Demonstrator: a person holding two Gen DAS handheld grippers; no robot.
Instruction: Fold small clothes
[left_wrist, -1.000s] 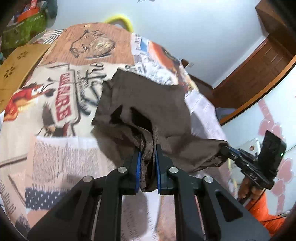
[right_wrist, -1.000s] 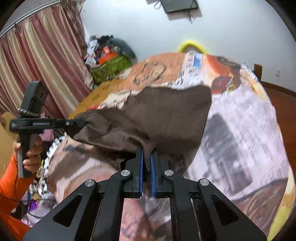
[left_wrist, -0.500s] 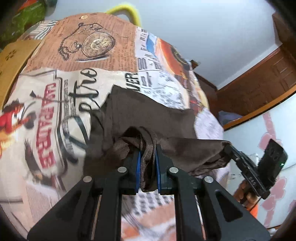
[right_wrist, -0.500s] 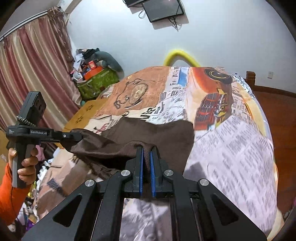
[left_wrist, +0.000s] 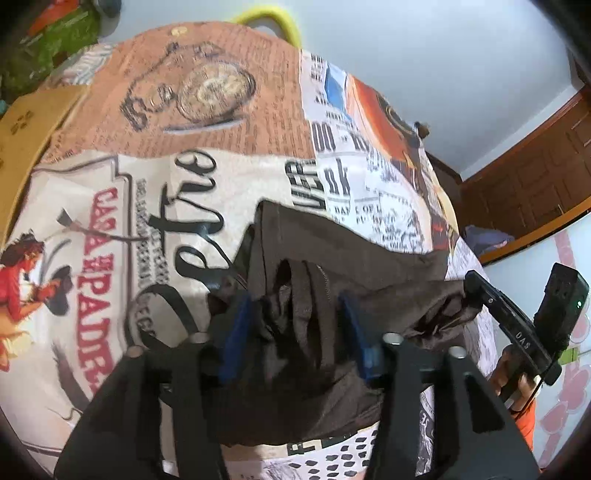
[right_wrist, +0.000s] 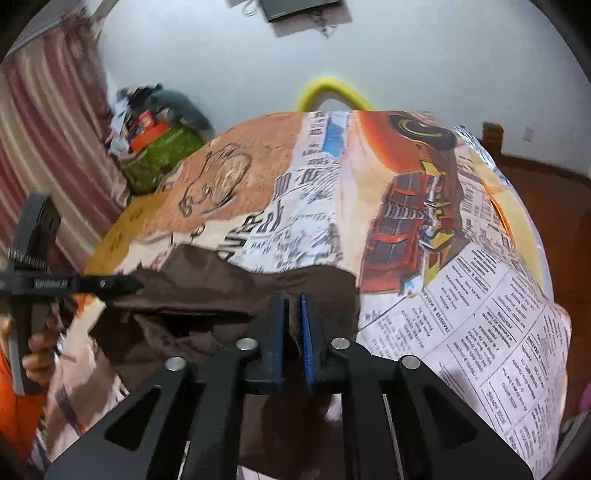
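Note:
A dark brown garment (left_wrist: 351, 266) lies bunched on the printed bedspread (left_wrist: 147, 184). My left gripper (left_wrist: 295, 325) hangs over its near edge, jaws opening, blue pads well apart and loose folds sagging between them. In the right wrist view the brown garment (right_wrist: 207, 280) stretches from my right gripper (right_wrist: 293, 321) to the left gripper (right_wrist: 136, 284) at the left. The right gripper's jaws are starting to open, but its pads still stand close with cloth pinched between them. In the left wrist view the right gripper (left_wrist: 467, 280) holds a cloth corner lifted at the right.
The bedspread (right_wrist: 461, 314) falls away at the right. A yellow hoop (right_wrist: 332, 88) stands behind the bed. A green bag with clutter (right_wrist: 159, 155) and striped curtains (right_wrist: 48, 129) are at the left. A wooden door (left_wrist: 535, 177) is far right. A person's hands (left_wrist: 513, 376) hold the grippers.
The left gripper's pads have sprung apart and the cloth they pinched now hangs loose. Both grippers have carried the garment forward over the bed and lower.

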